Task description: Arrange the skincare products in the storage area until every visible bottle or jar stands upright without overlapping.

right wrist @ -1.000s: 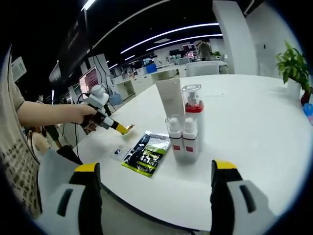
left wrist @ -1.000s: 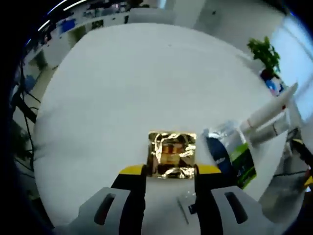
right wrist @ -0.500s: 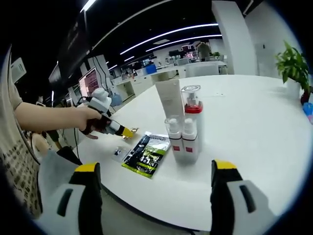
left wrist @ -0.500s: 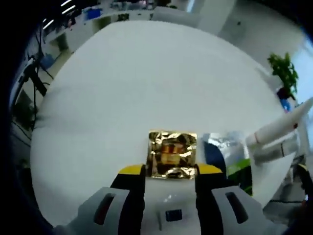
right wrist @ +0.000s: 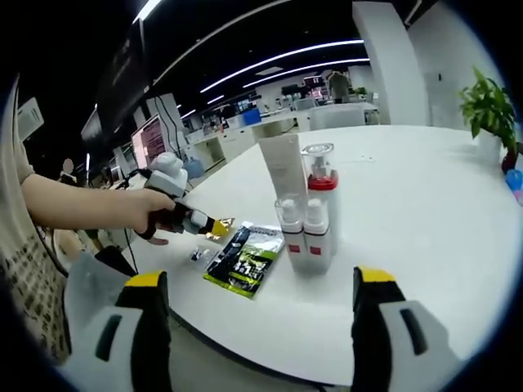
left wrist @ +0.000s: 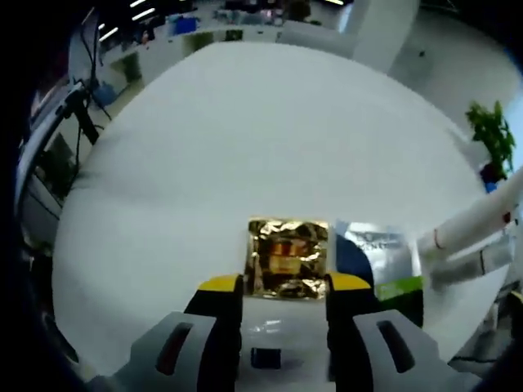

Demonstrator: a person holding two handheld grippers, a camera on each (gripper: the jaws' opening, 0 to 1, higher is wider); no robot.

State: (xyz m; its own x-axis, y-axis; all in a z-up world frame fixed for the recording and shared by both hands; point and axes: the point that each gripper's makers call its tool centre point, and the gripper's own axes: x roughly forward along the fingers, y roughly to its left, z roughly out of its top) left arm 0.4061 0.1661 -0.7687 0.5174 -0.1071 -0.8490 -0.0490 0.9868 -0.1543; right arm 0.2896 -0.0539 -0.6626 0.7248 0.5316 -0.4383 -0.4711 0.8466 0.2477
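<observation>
Left tongs (left wrist: pixel 283 283) grip a gold foil packet (left wrist: pixel 288 258), its print unreadable. Right tongs (right wrist: pixel 260 282) gape wide over the white table (right wrist: pixel 425 196), office behind.

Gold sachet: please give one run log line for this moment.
left gripper: shut on gold sachet | right gripper: open | bottles: upright

An open office with ceiling light strips (right wrist: pixel 270 61), desks, a white pillar (right wrist: pixel 391 61) and a potted plant (right wrist: pixel 488 110).

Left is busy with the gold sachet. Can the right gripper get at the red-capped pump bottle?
Probably yes: the right gripper is open and empty, and the pump bottle stands straight ahead, with bare table on its right.
</observation>
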